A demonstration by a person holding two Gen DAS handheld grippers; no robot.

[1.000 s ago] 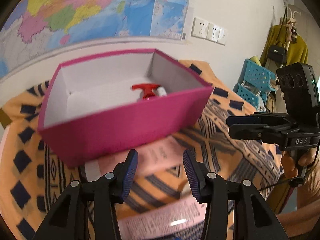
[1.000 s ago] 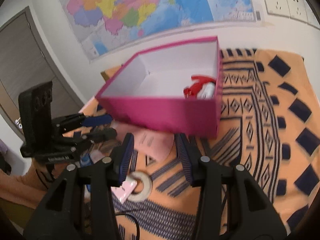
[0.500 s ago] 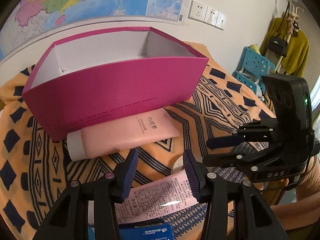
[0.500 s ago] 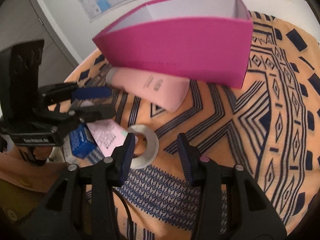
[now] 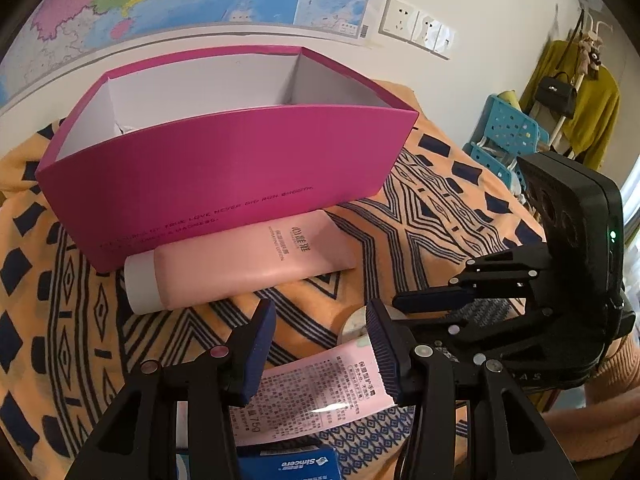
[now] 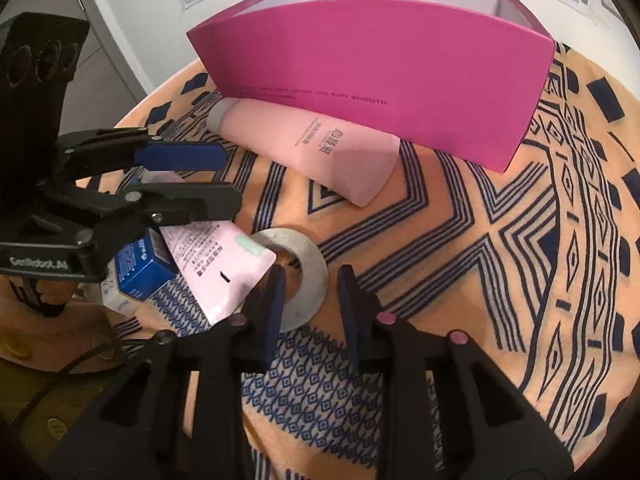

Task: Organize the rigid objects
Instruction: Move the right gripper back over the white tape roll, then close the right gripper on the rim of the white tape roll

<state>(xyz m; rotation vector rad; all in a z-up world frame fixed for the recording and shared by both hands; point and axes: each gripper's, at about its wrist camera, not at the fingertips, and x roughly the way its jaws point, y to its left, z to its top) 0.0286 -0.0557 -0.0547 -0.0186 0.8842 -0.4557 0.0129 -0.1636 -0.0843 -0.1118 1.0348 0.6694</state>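
A magenta box (image 5: 224, 168) with white inside stands on the patterned cloth; it also shows in the right wrist view (image 6: 384, 64). A pink tube (image 5: 240, 264) lies along its front wall (image 6: 316, 148). A white tape roll (image 6: 300, 280) lies just under my right gripper (image 6: 310, 280), which is open, one finger over the roll's rim. A pink sachet (image 5: 316, 392) lies below my left gripper (image 5: 320, 344), which is open and empty. A blue carton (image 6: 138, 270) lies beside the sachet (image 6: 216, 264). The box's contents are hidden.
The orange and navy cloth (image 6: 520, 240) covers a round table. A map and wall sockets (image 5: 416, 28) are behind the box. A blue chair (image 5: 508, 136) and hanging coat stand at the far right. The right gripper body (image 5: 560, 280) is close beside my left one.
Both grippers have dropped low toward the cloth and closer to each other. The box's inside and the red item in it have gone out of sight. The right gripper now hovers over the tape roll.
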